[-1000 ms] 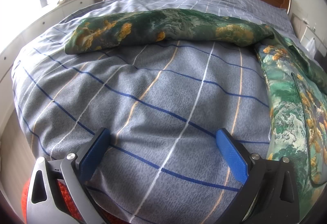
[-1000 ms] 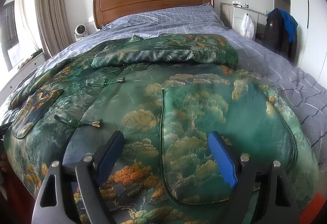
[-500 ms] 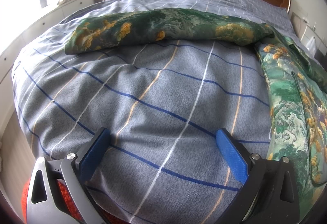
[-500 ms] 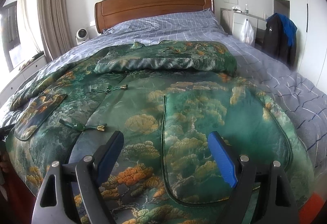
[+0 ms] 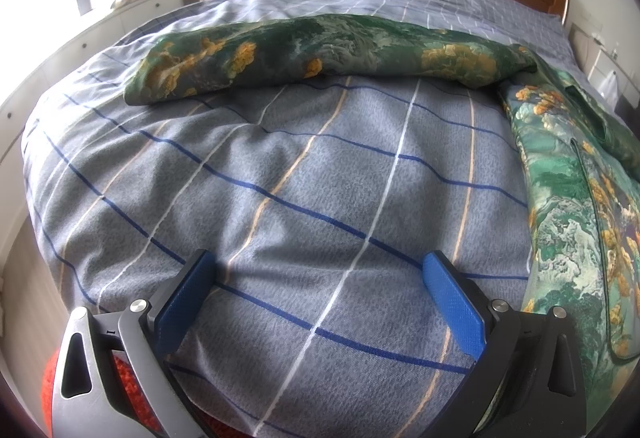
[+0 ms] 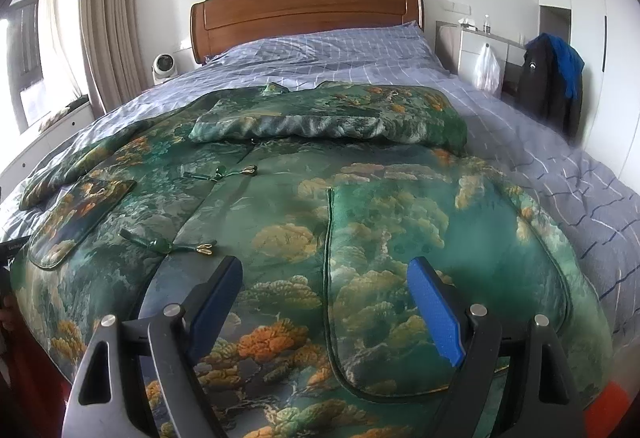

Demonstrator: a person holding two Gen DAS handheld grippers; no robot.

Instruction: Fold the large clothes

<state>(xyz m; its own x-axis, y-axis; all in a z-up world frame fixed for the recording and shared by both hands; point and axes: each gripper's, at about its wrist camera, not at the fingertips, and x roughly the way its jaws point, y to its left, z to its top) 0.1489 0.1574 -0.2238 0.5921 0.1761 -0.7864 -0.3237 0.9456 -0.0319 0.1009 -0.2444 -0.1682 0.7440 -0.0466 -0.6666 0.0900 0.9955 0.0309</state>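
Observation:
A large green coat with orange and gold tree print (image 6: 360, 206) lies front up across the bed. Its right sleeve (image 6: 320, 122) is folded across the chest. Its left sleeve (image 5: 320, 46) stretches out over the checked duvet, and the coat's body (image 5: 576, 198) runs down the right of the left wrist view. My left gripper (image 5: 320, 278) is open and empty above bare duvet, left of the coat. My right gripper (image 6: 324, 286) is open and empty above the coat's lower hem, near a front patch pocket (image 6: 440, 278).
The bed has a grey-blue checked duvet (image 5: 280, 178) and a wooden headboard (image 6: 308, 14). A white cabinet (image 6: 480, 50) with a hanging bag and a dark jacket (image 6: 552, 78) stand at the right. A small fan (image 6: 163, 67) and curtains are at the left.
The right gripper has pulled back and tilted up a little, so more of the headboard and wall shows. The left gripper has barely moved. Both stay open.

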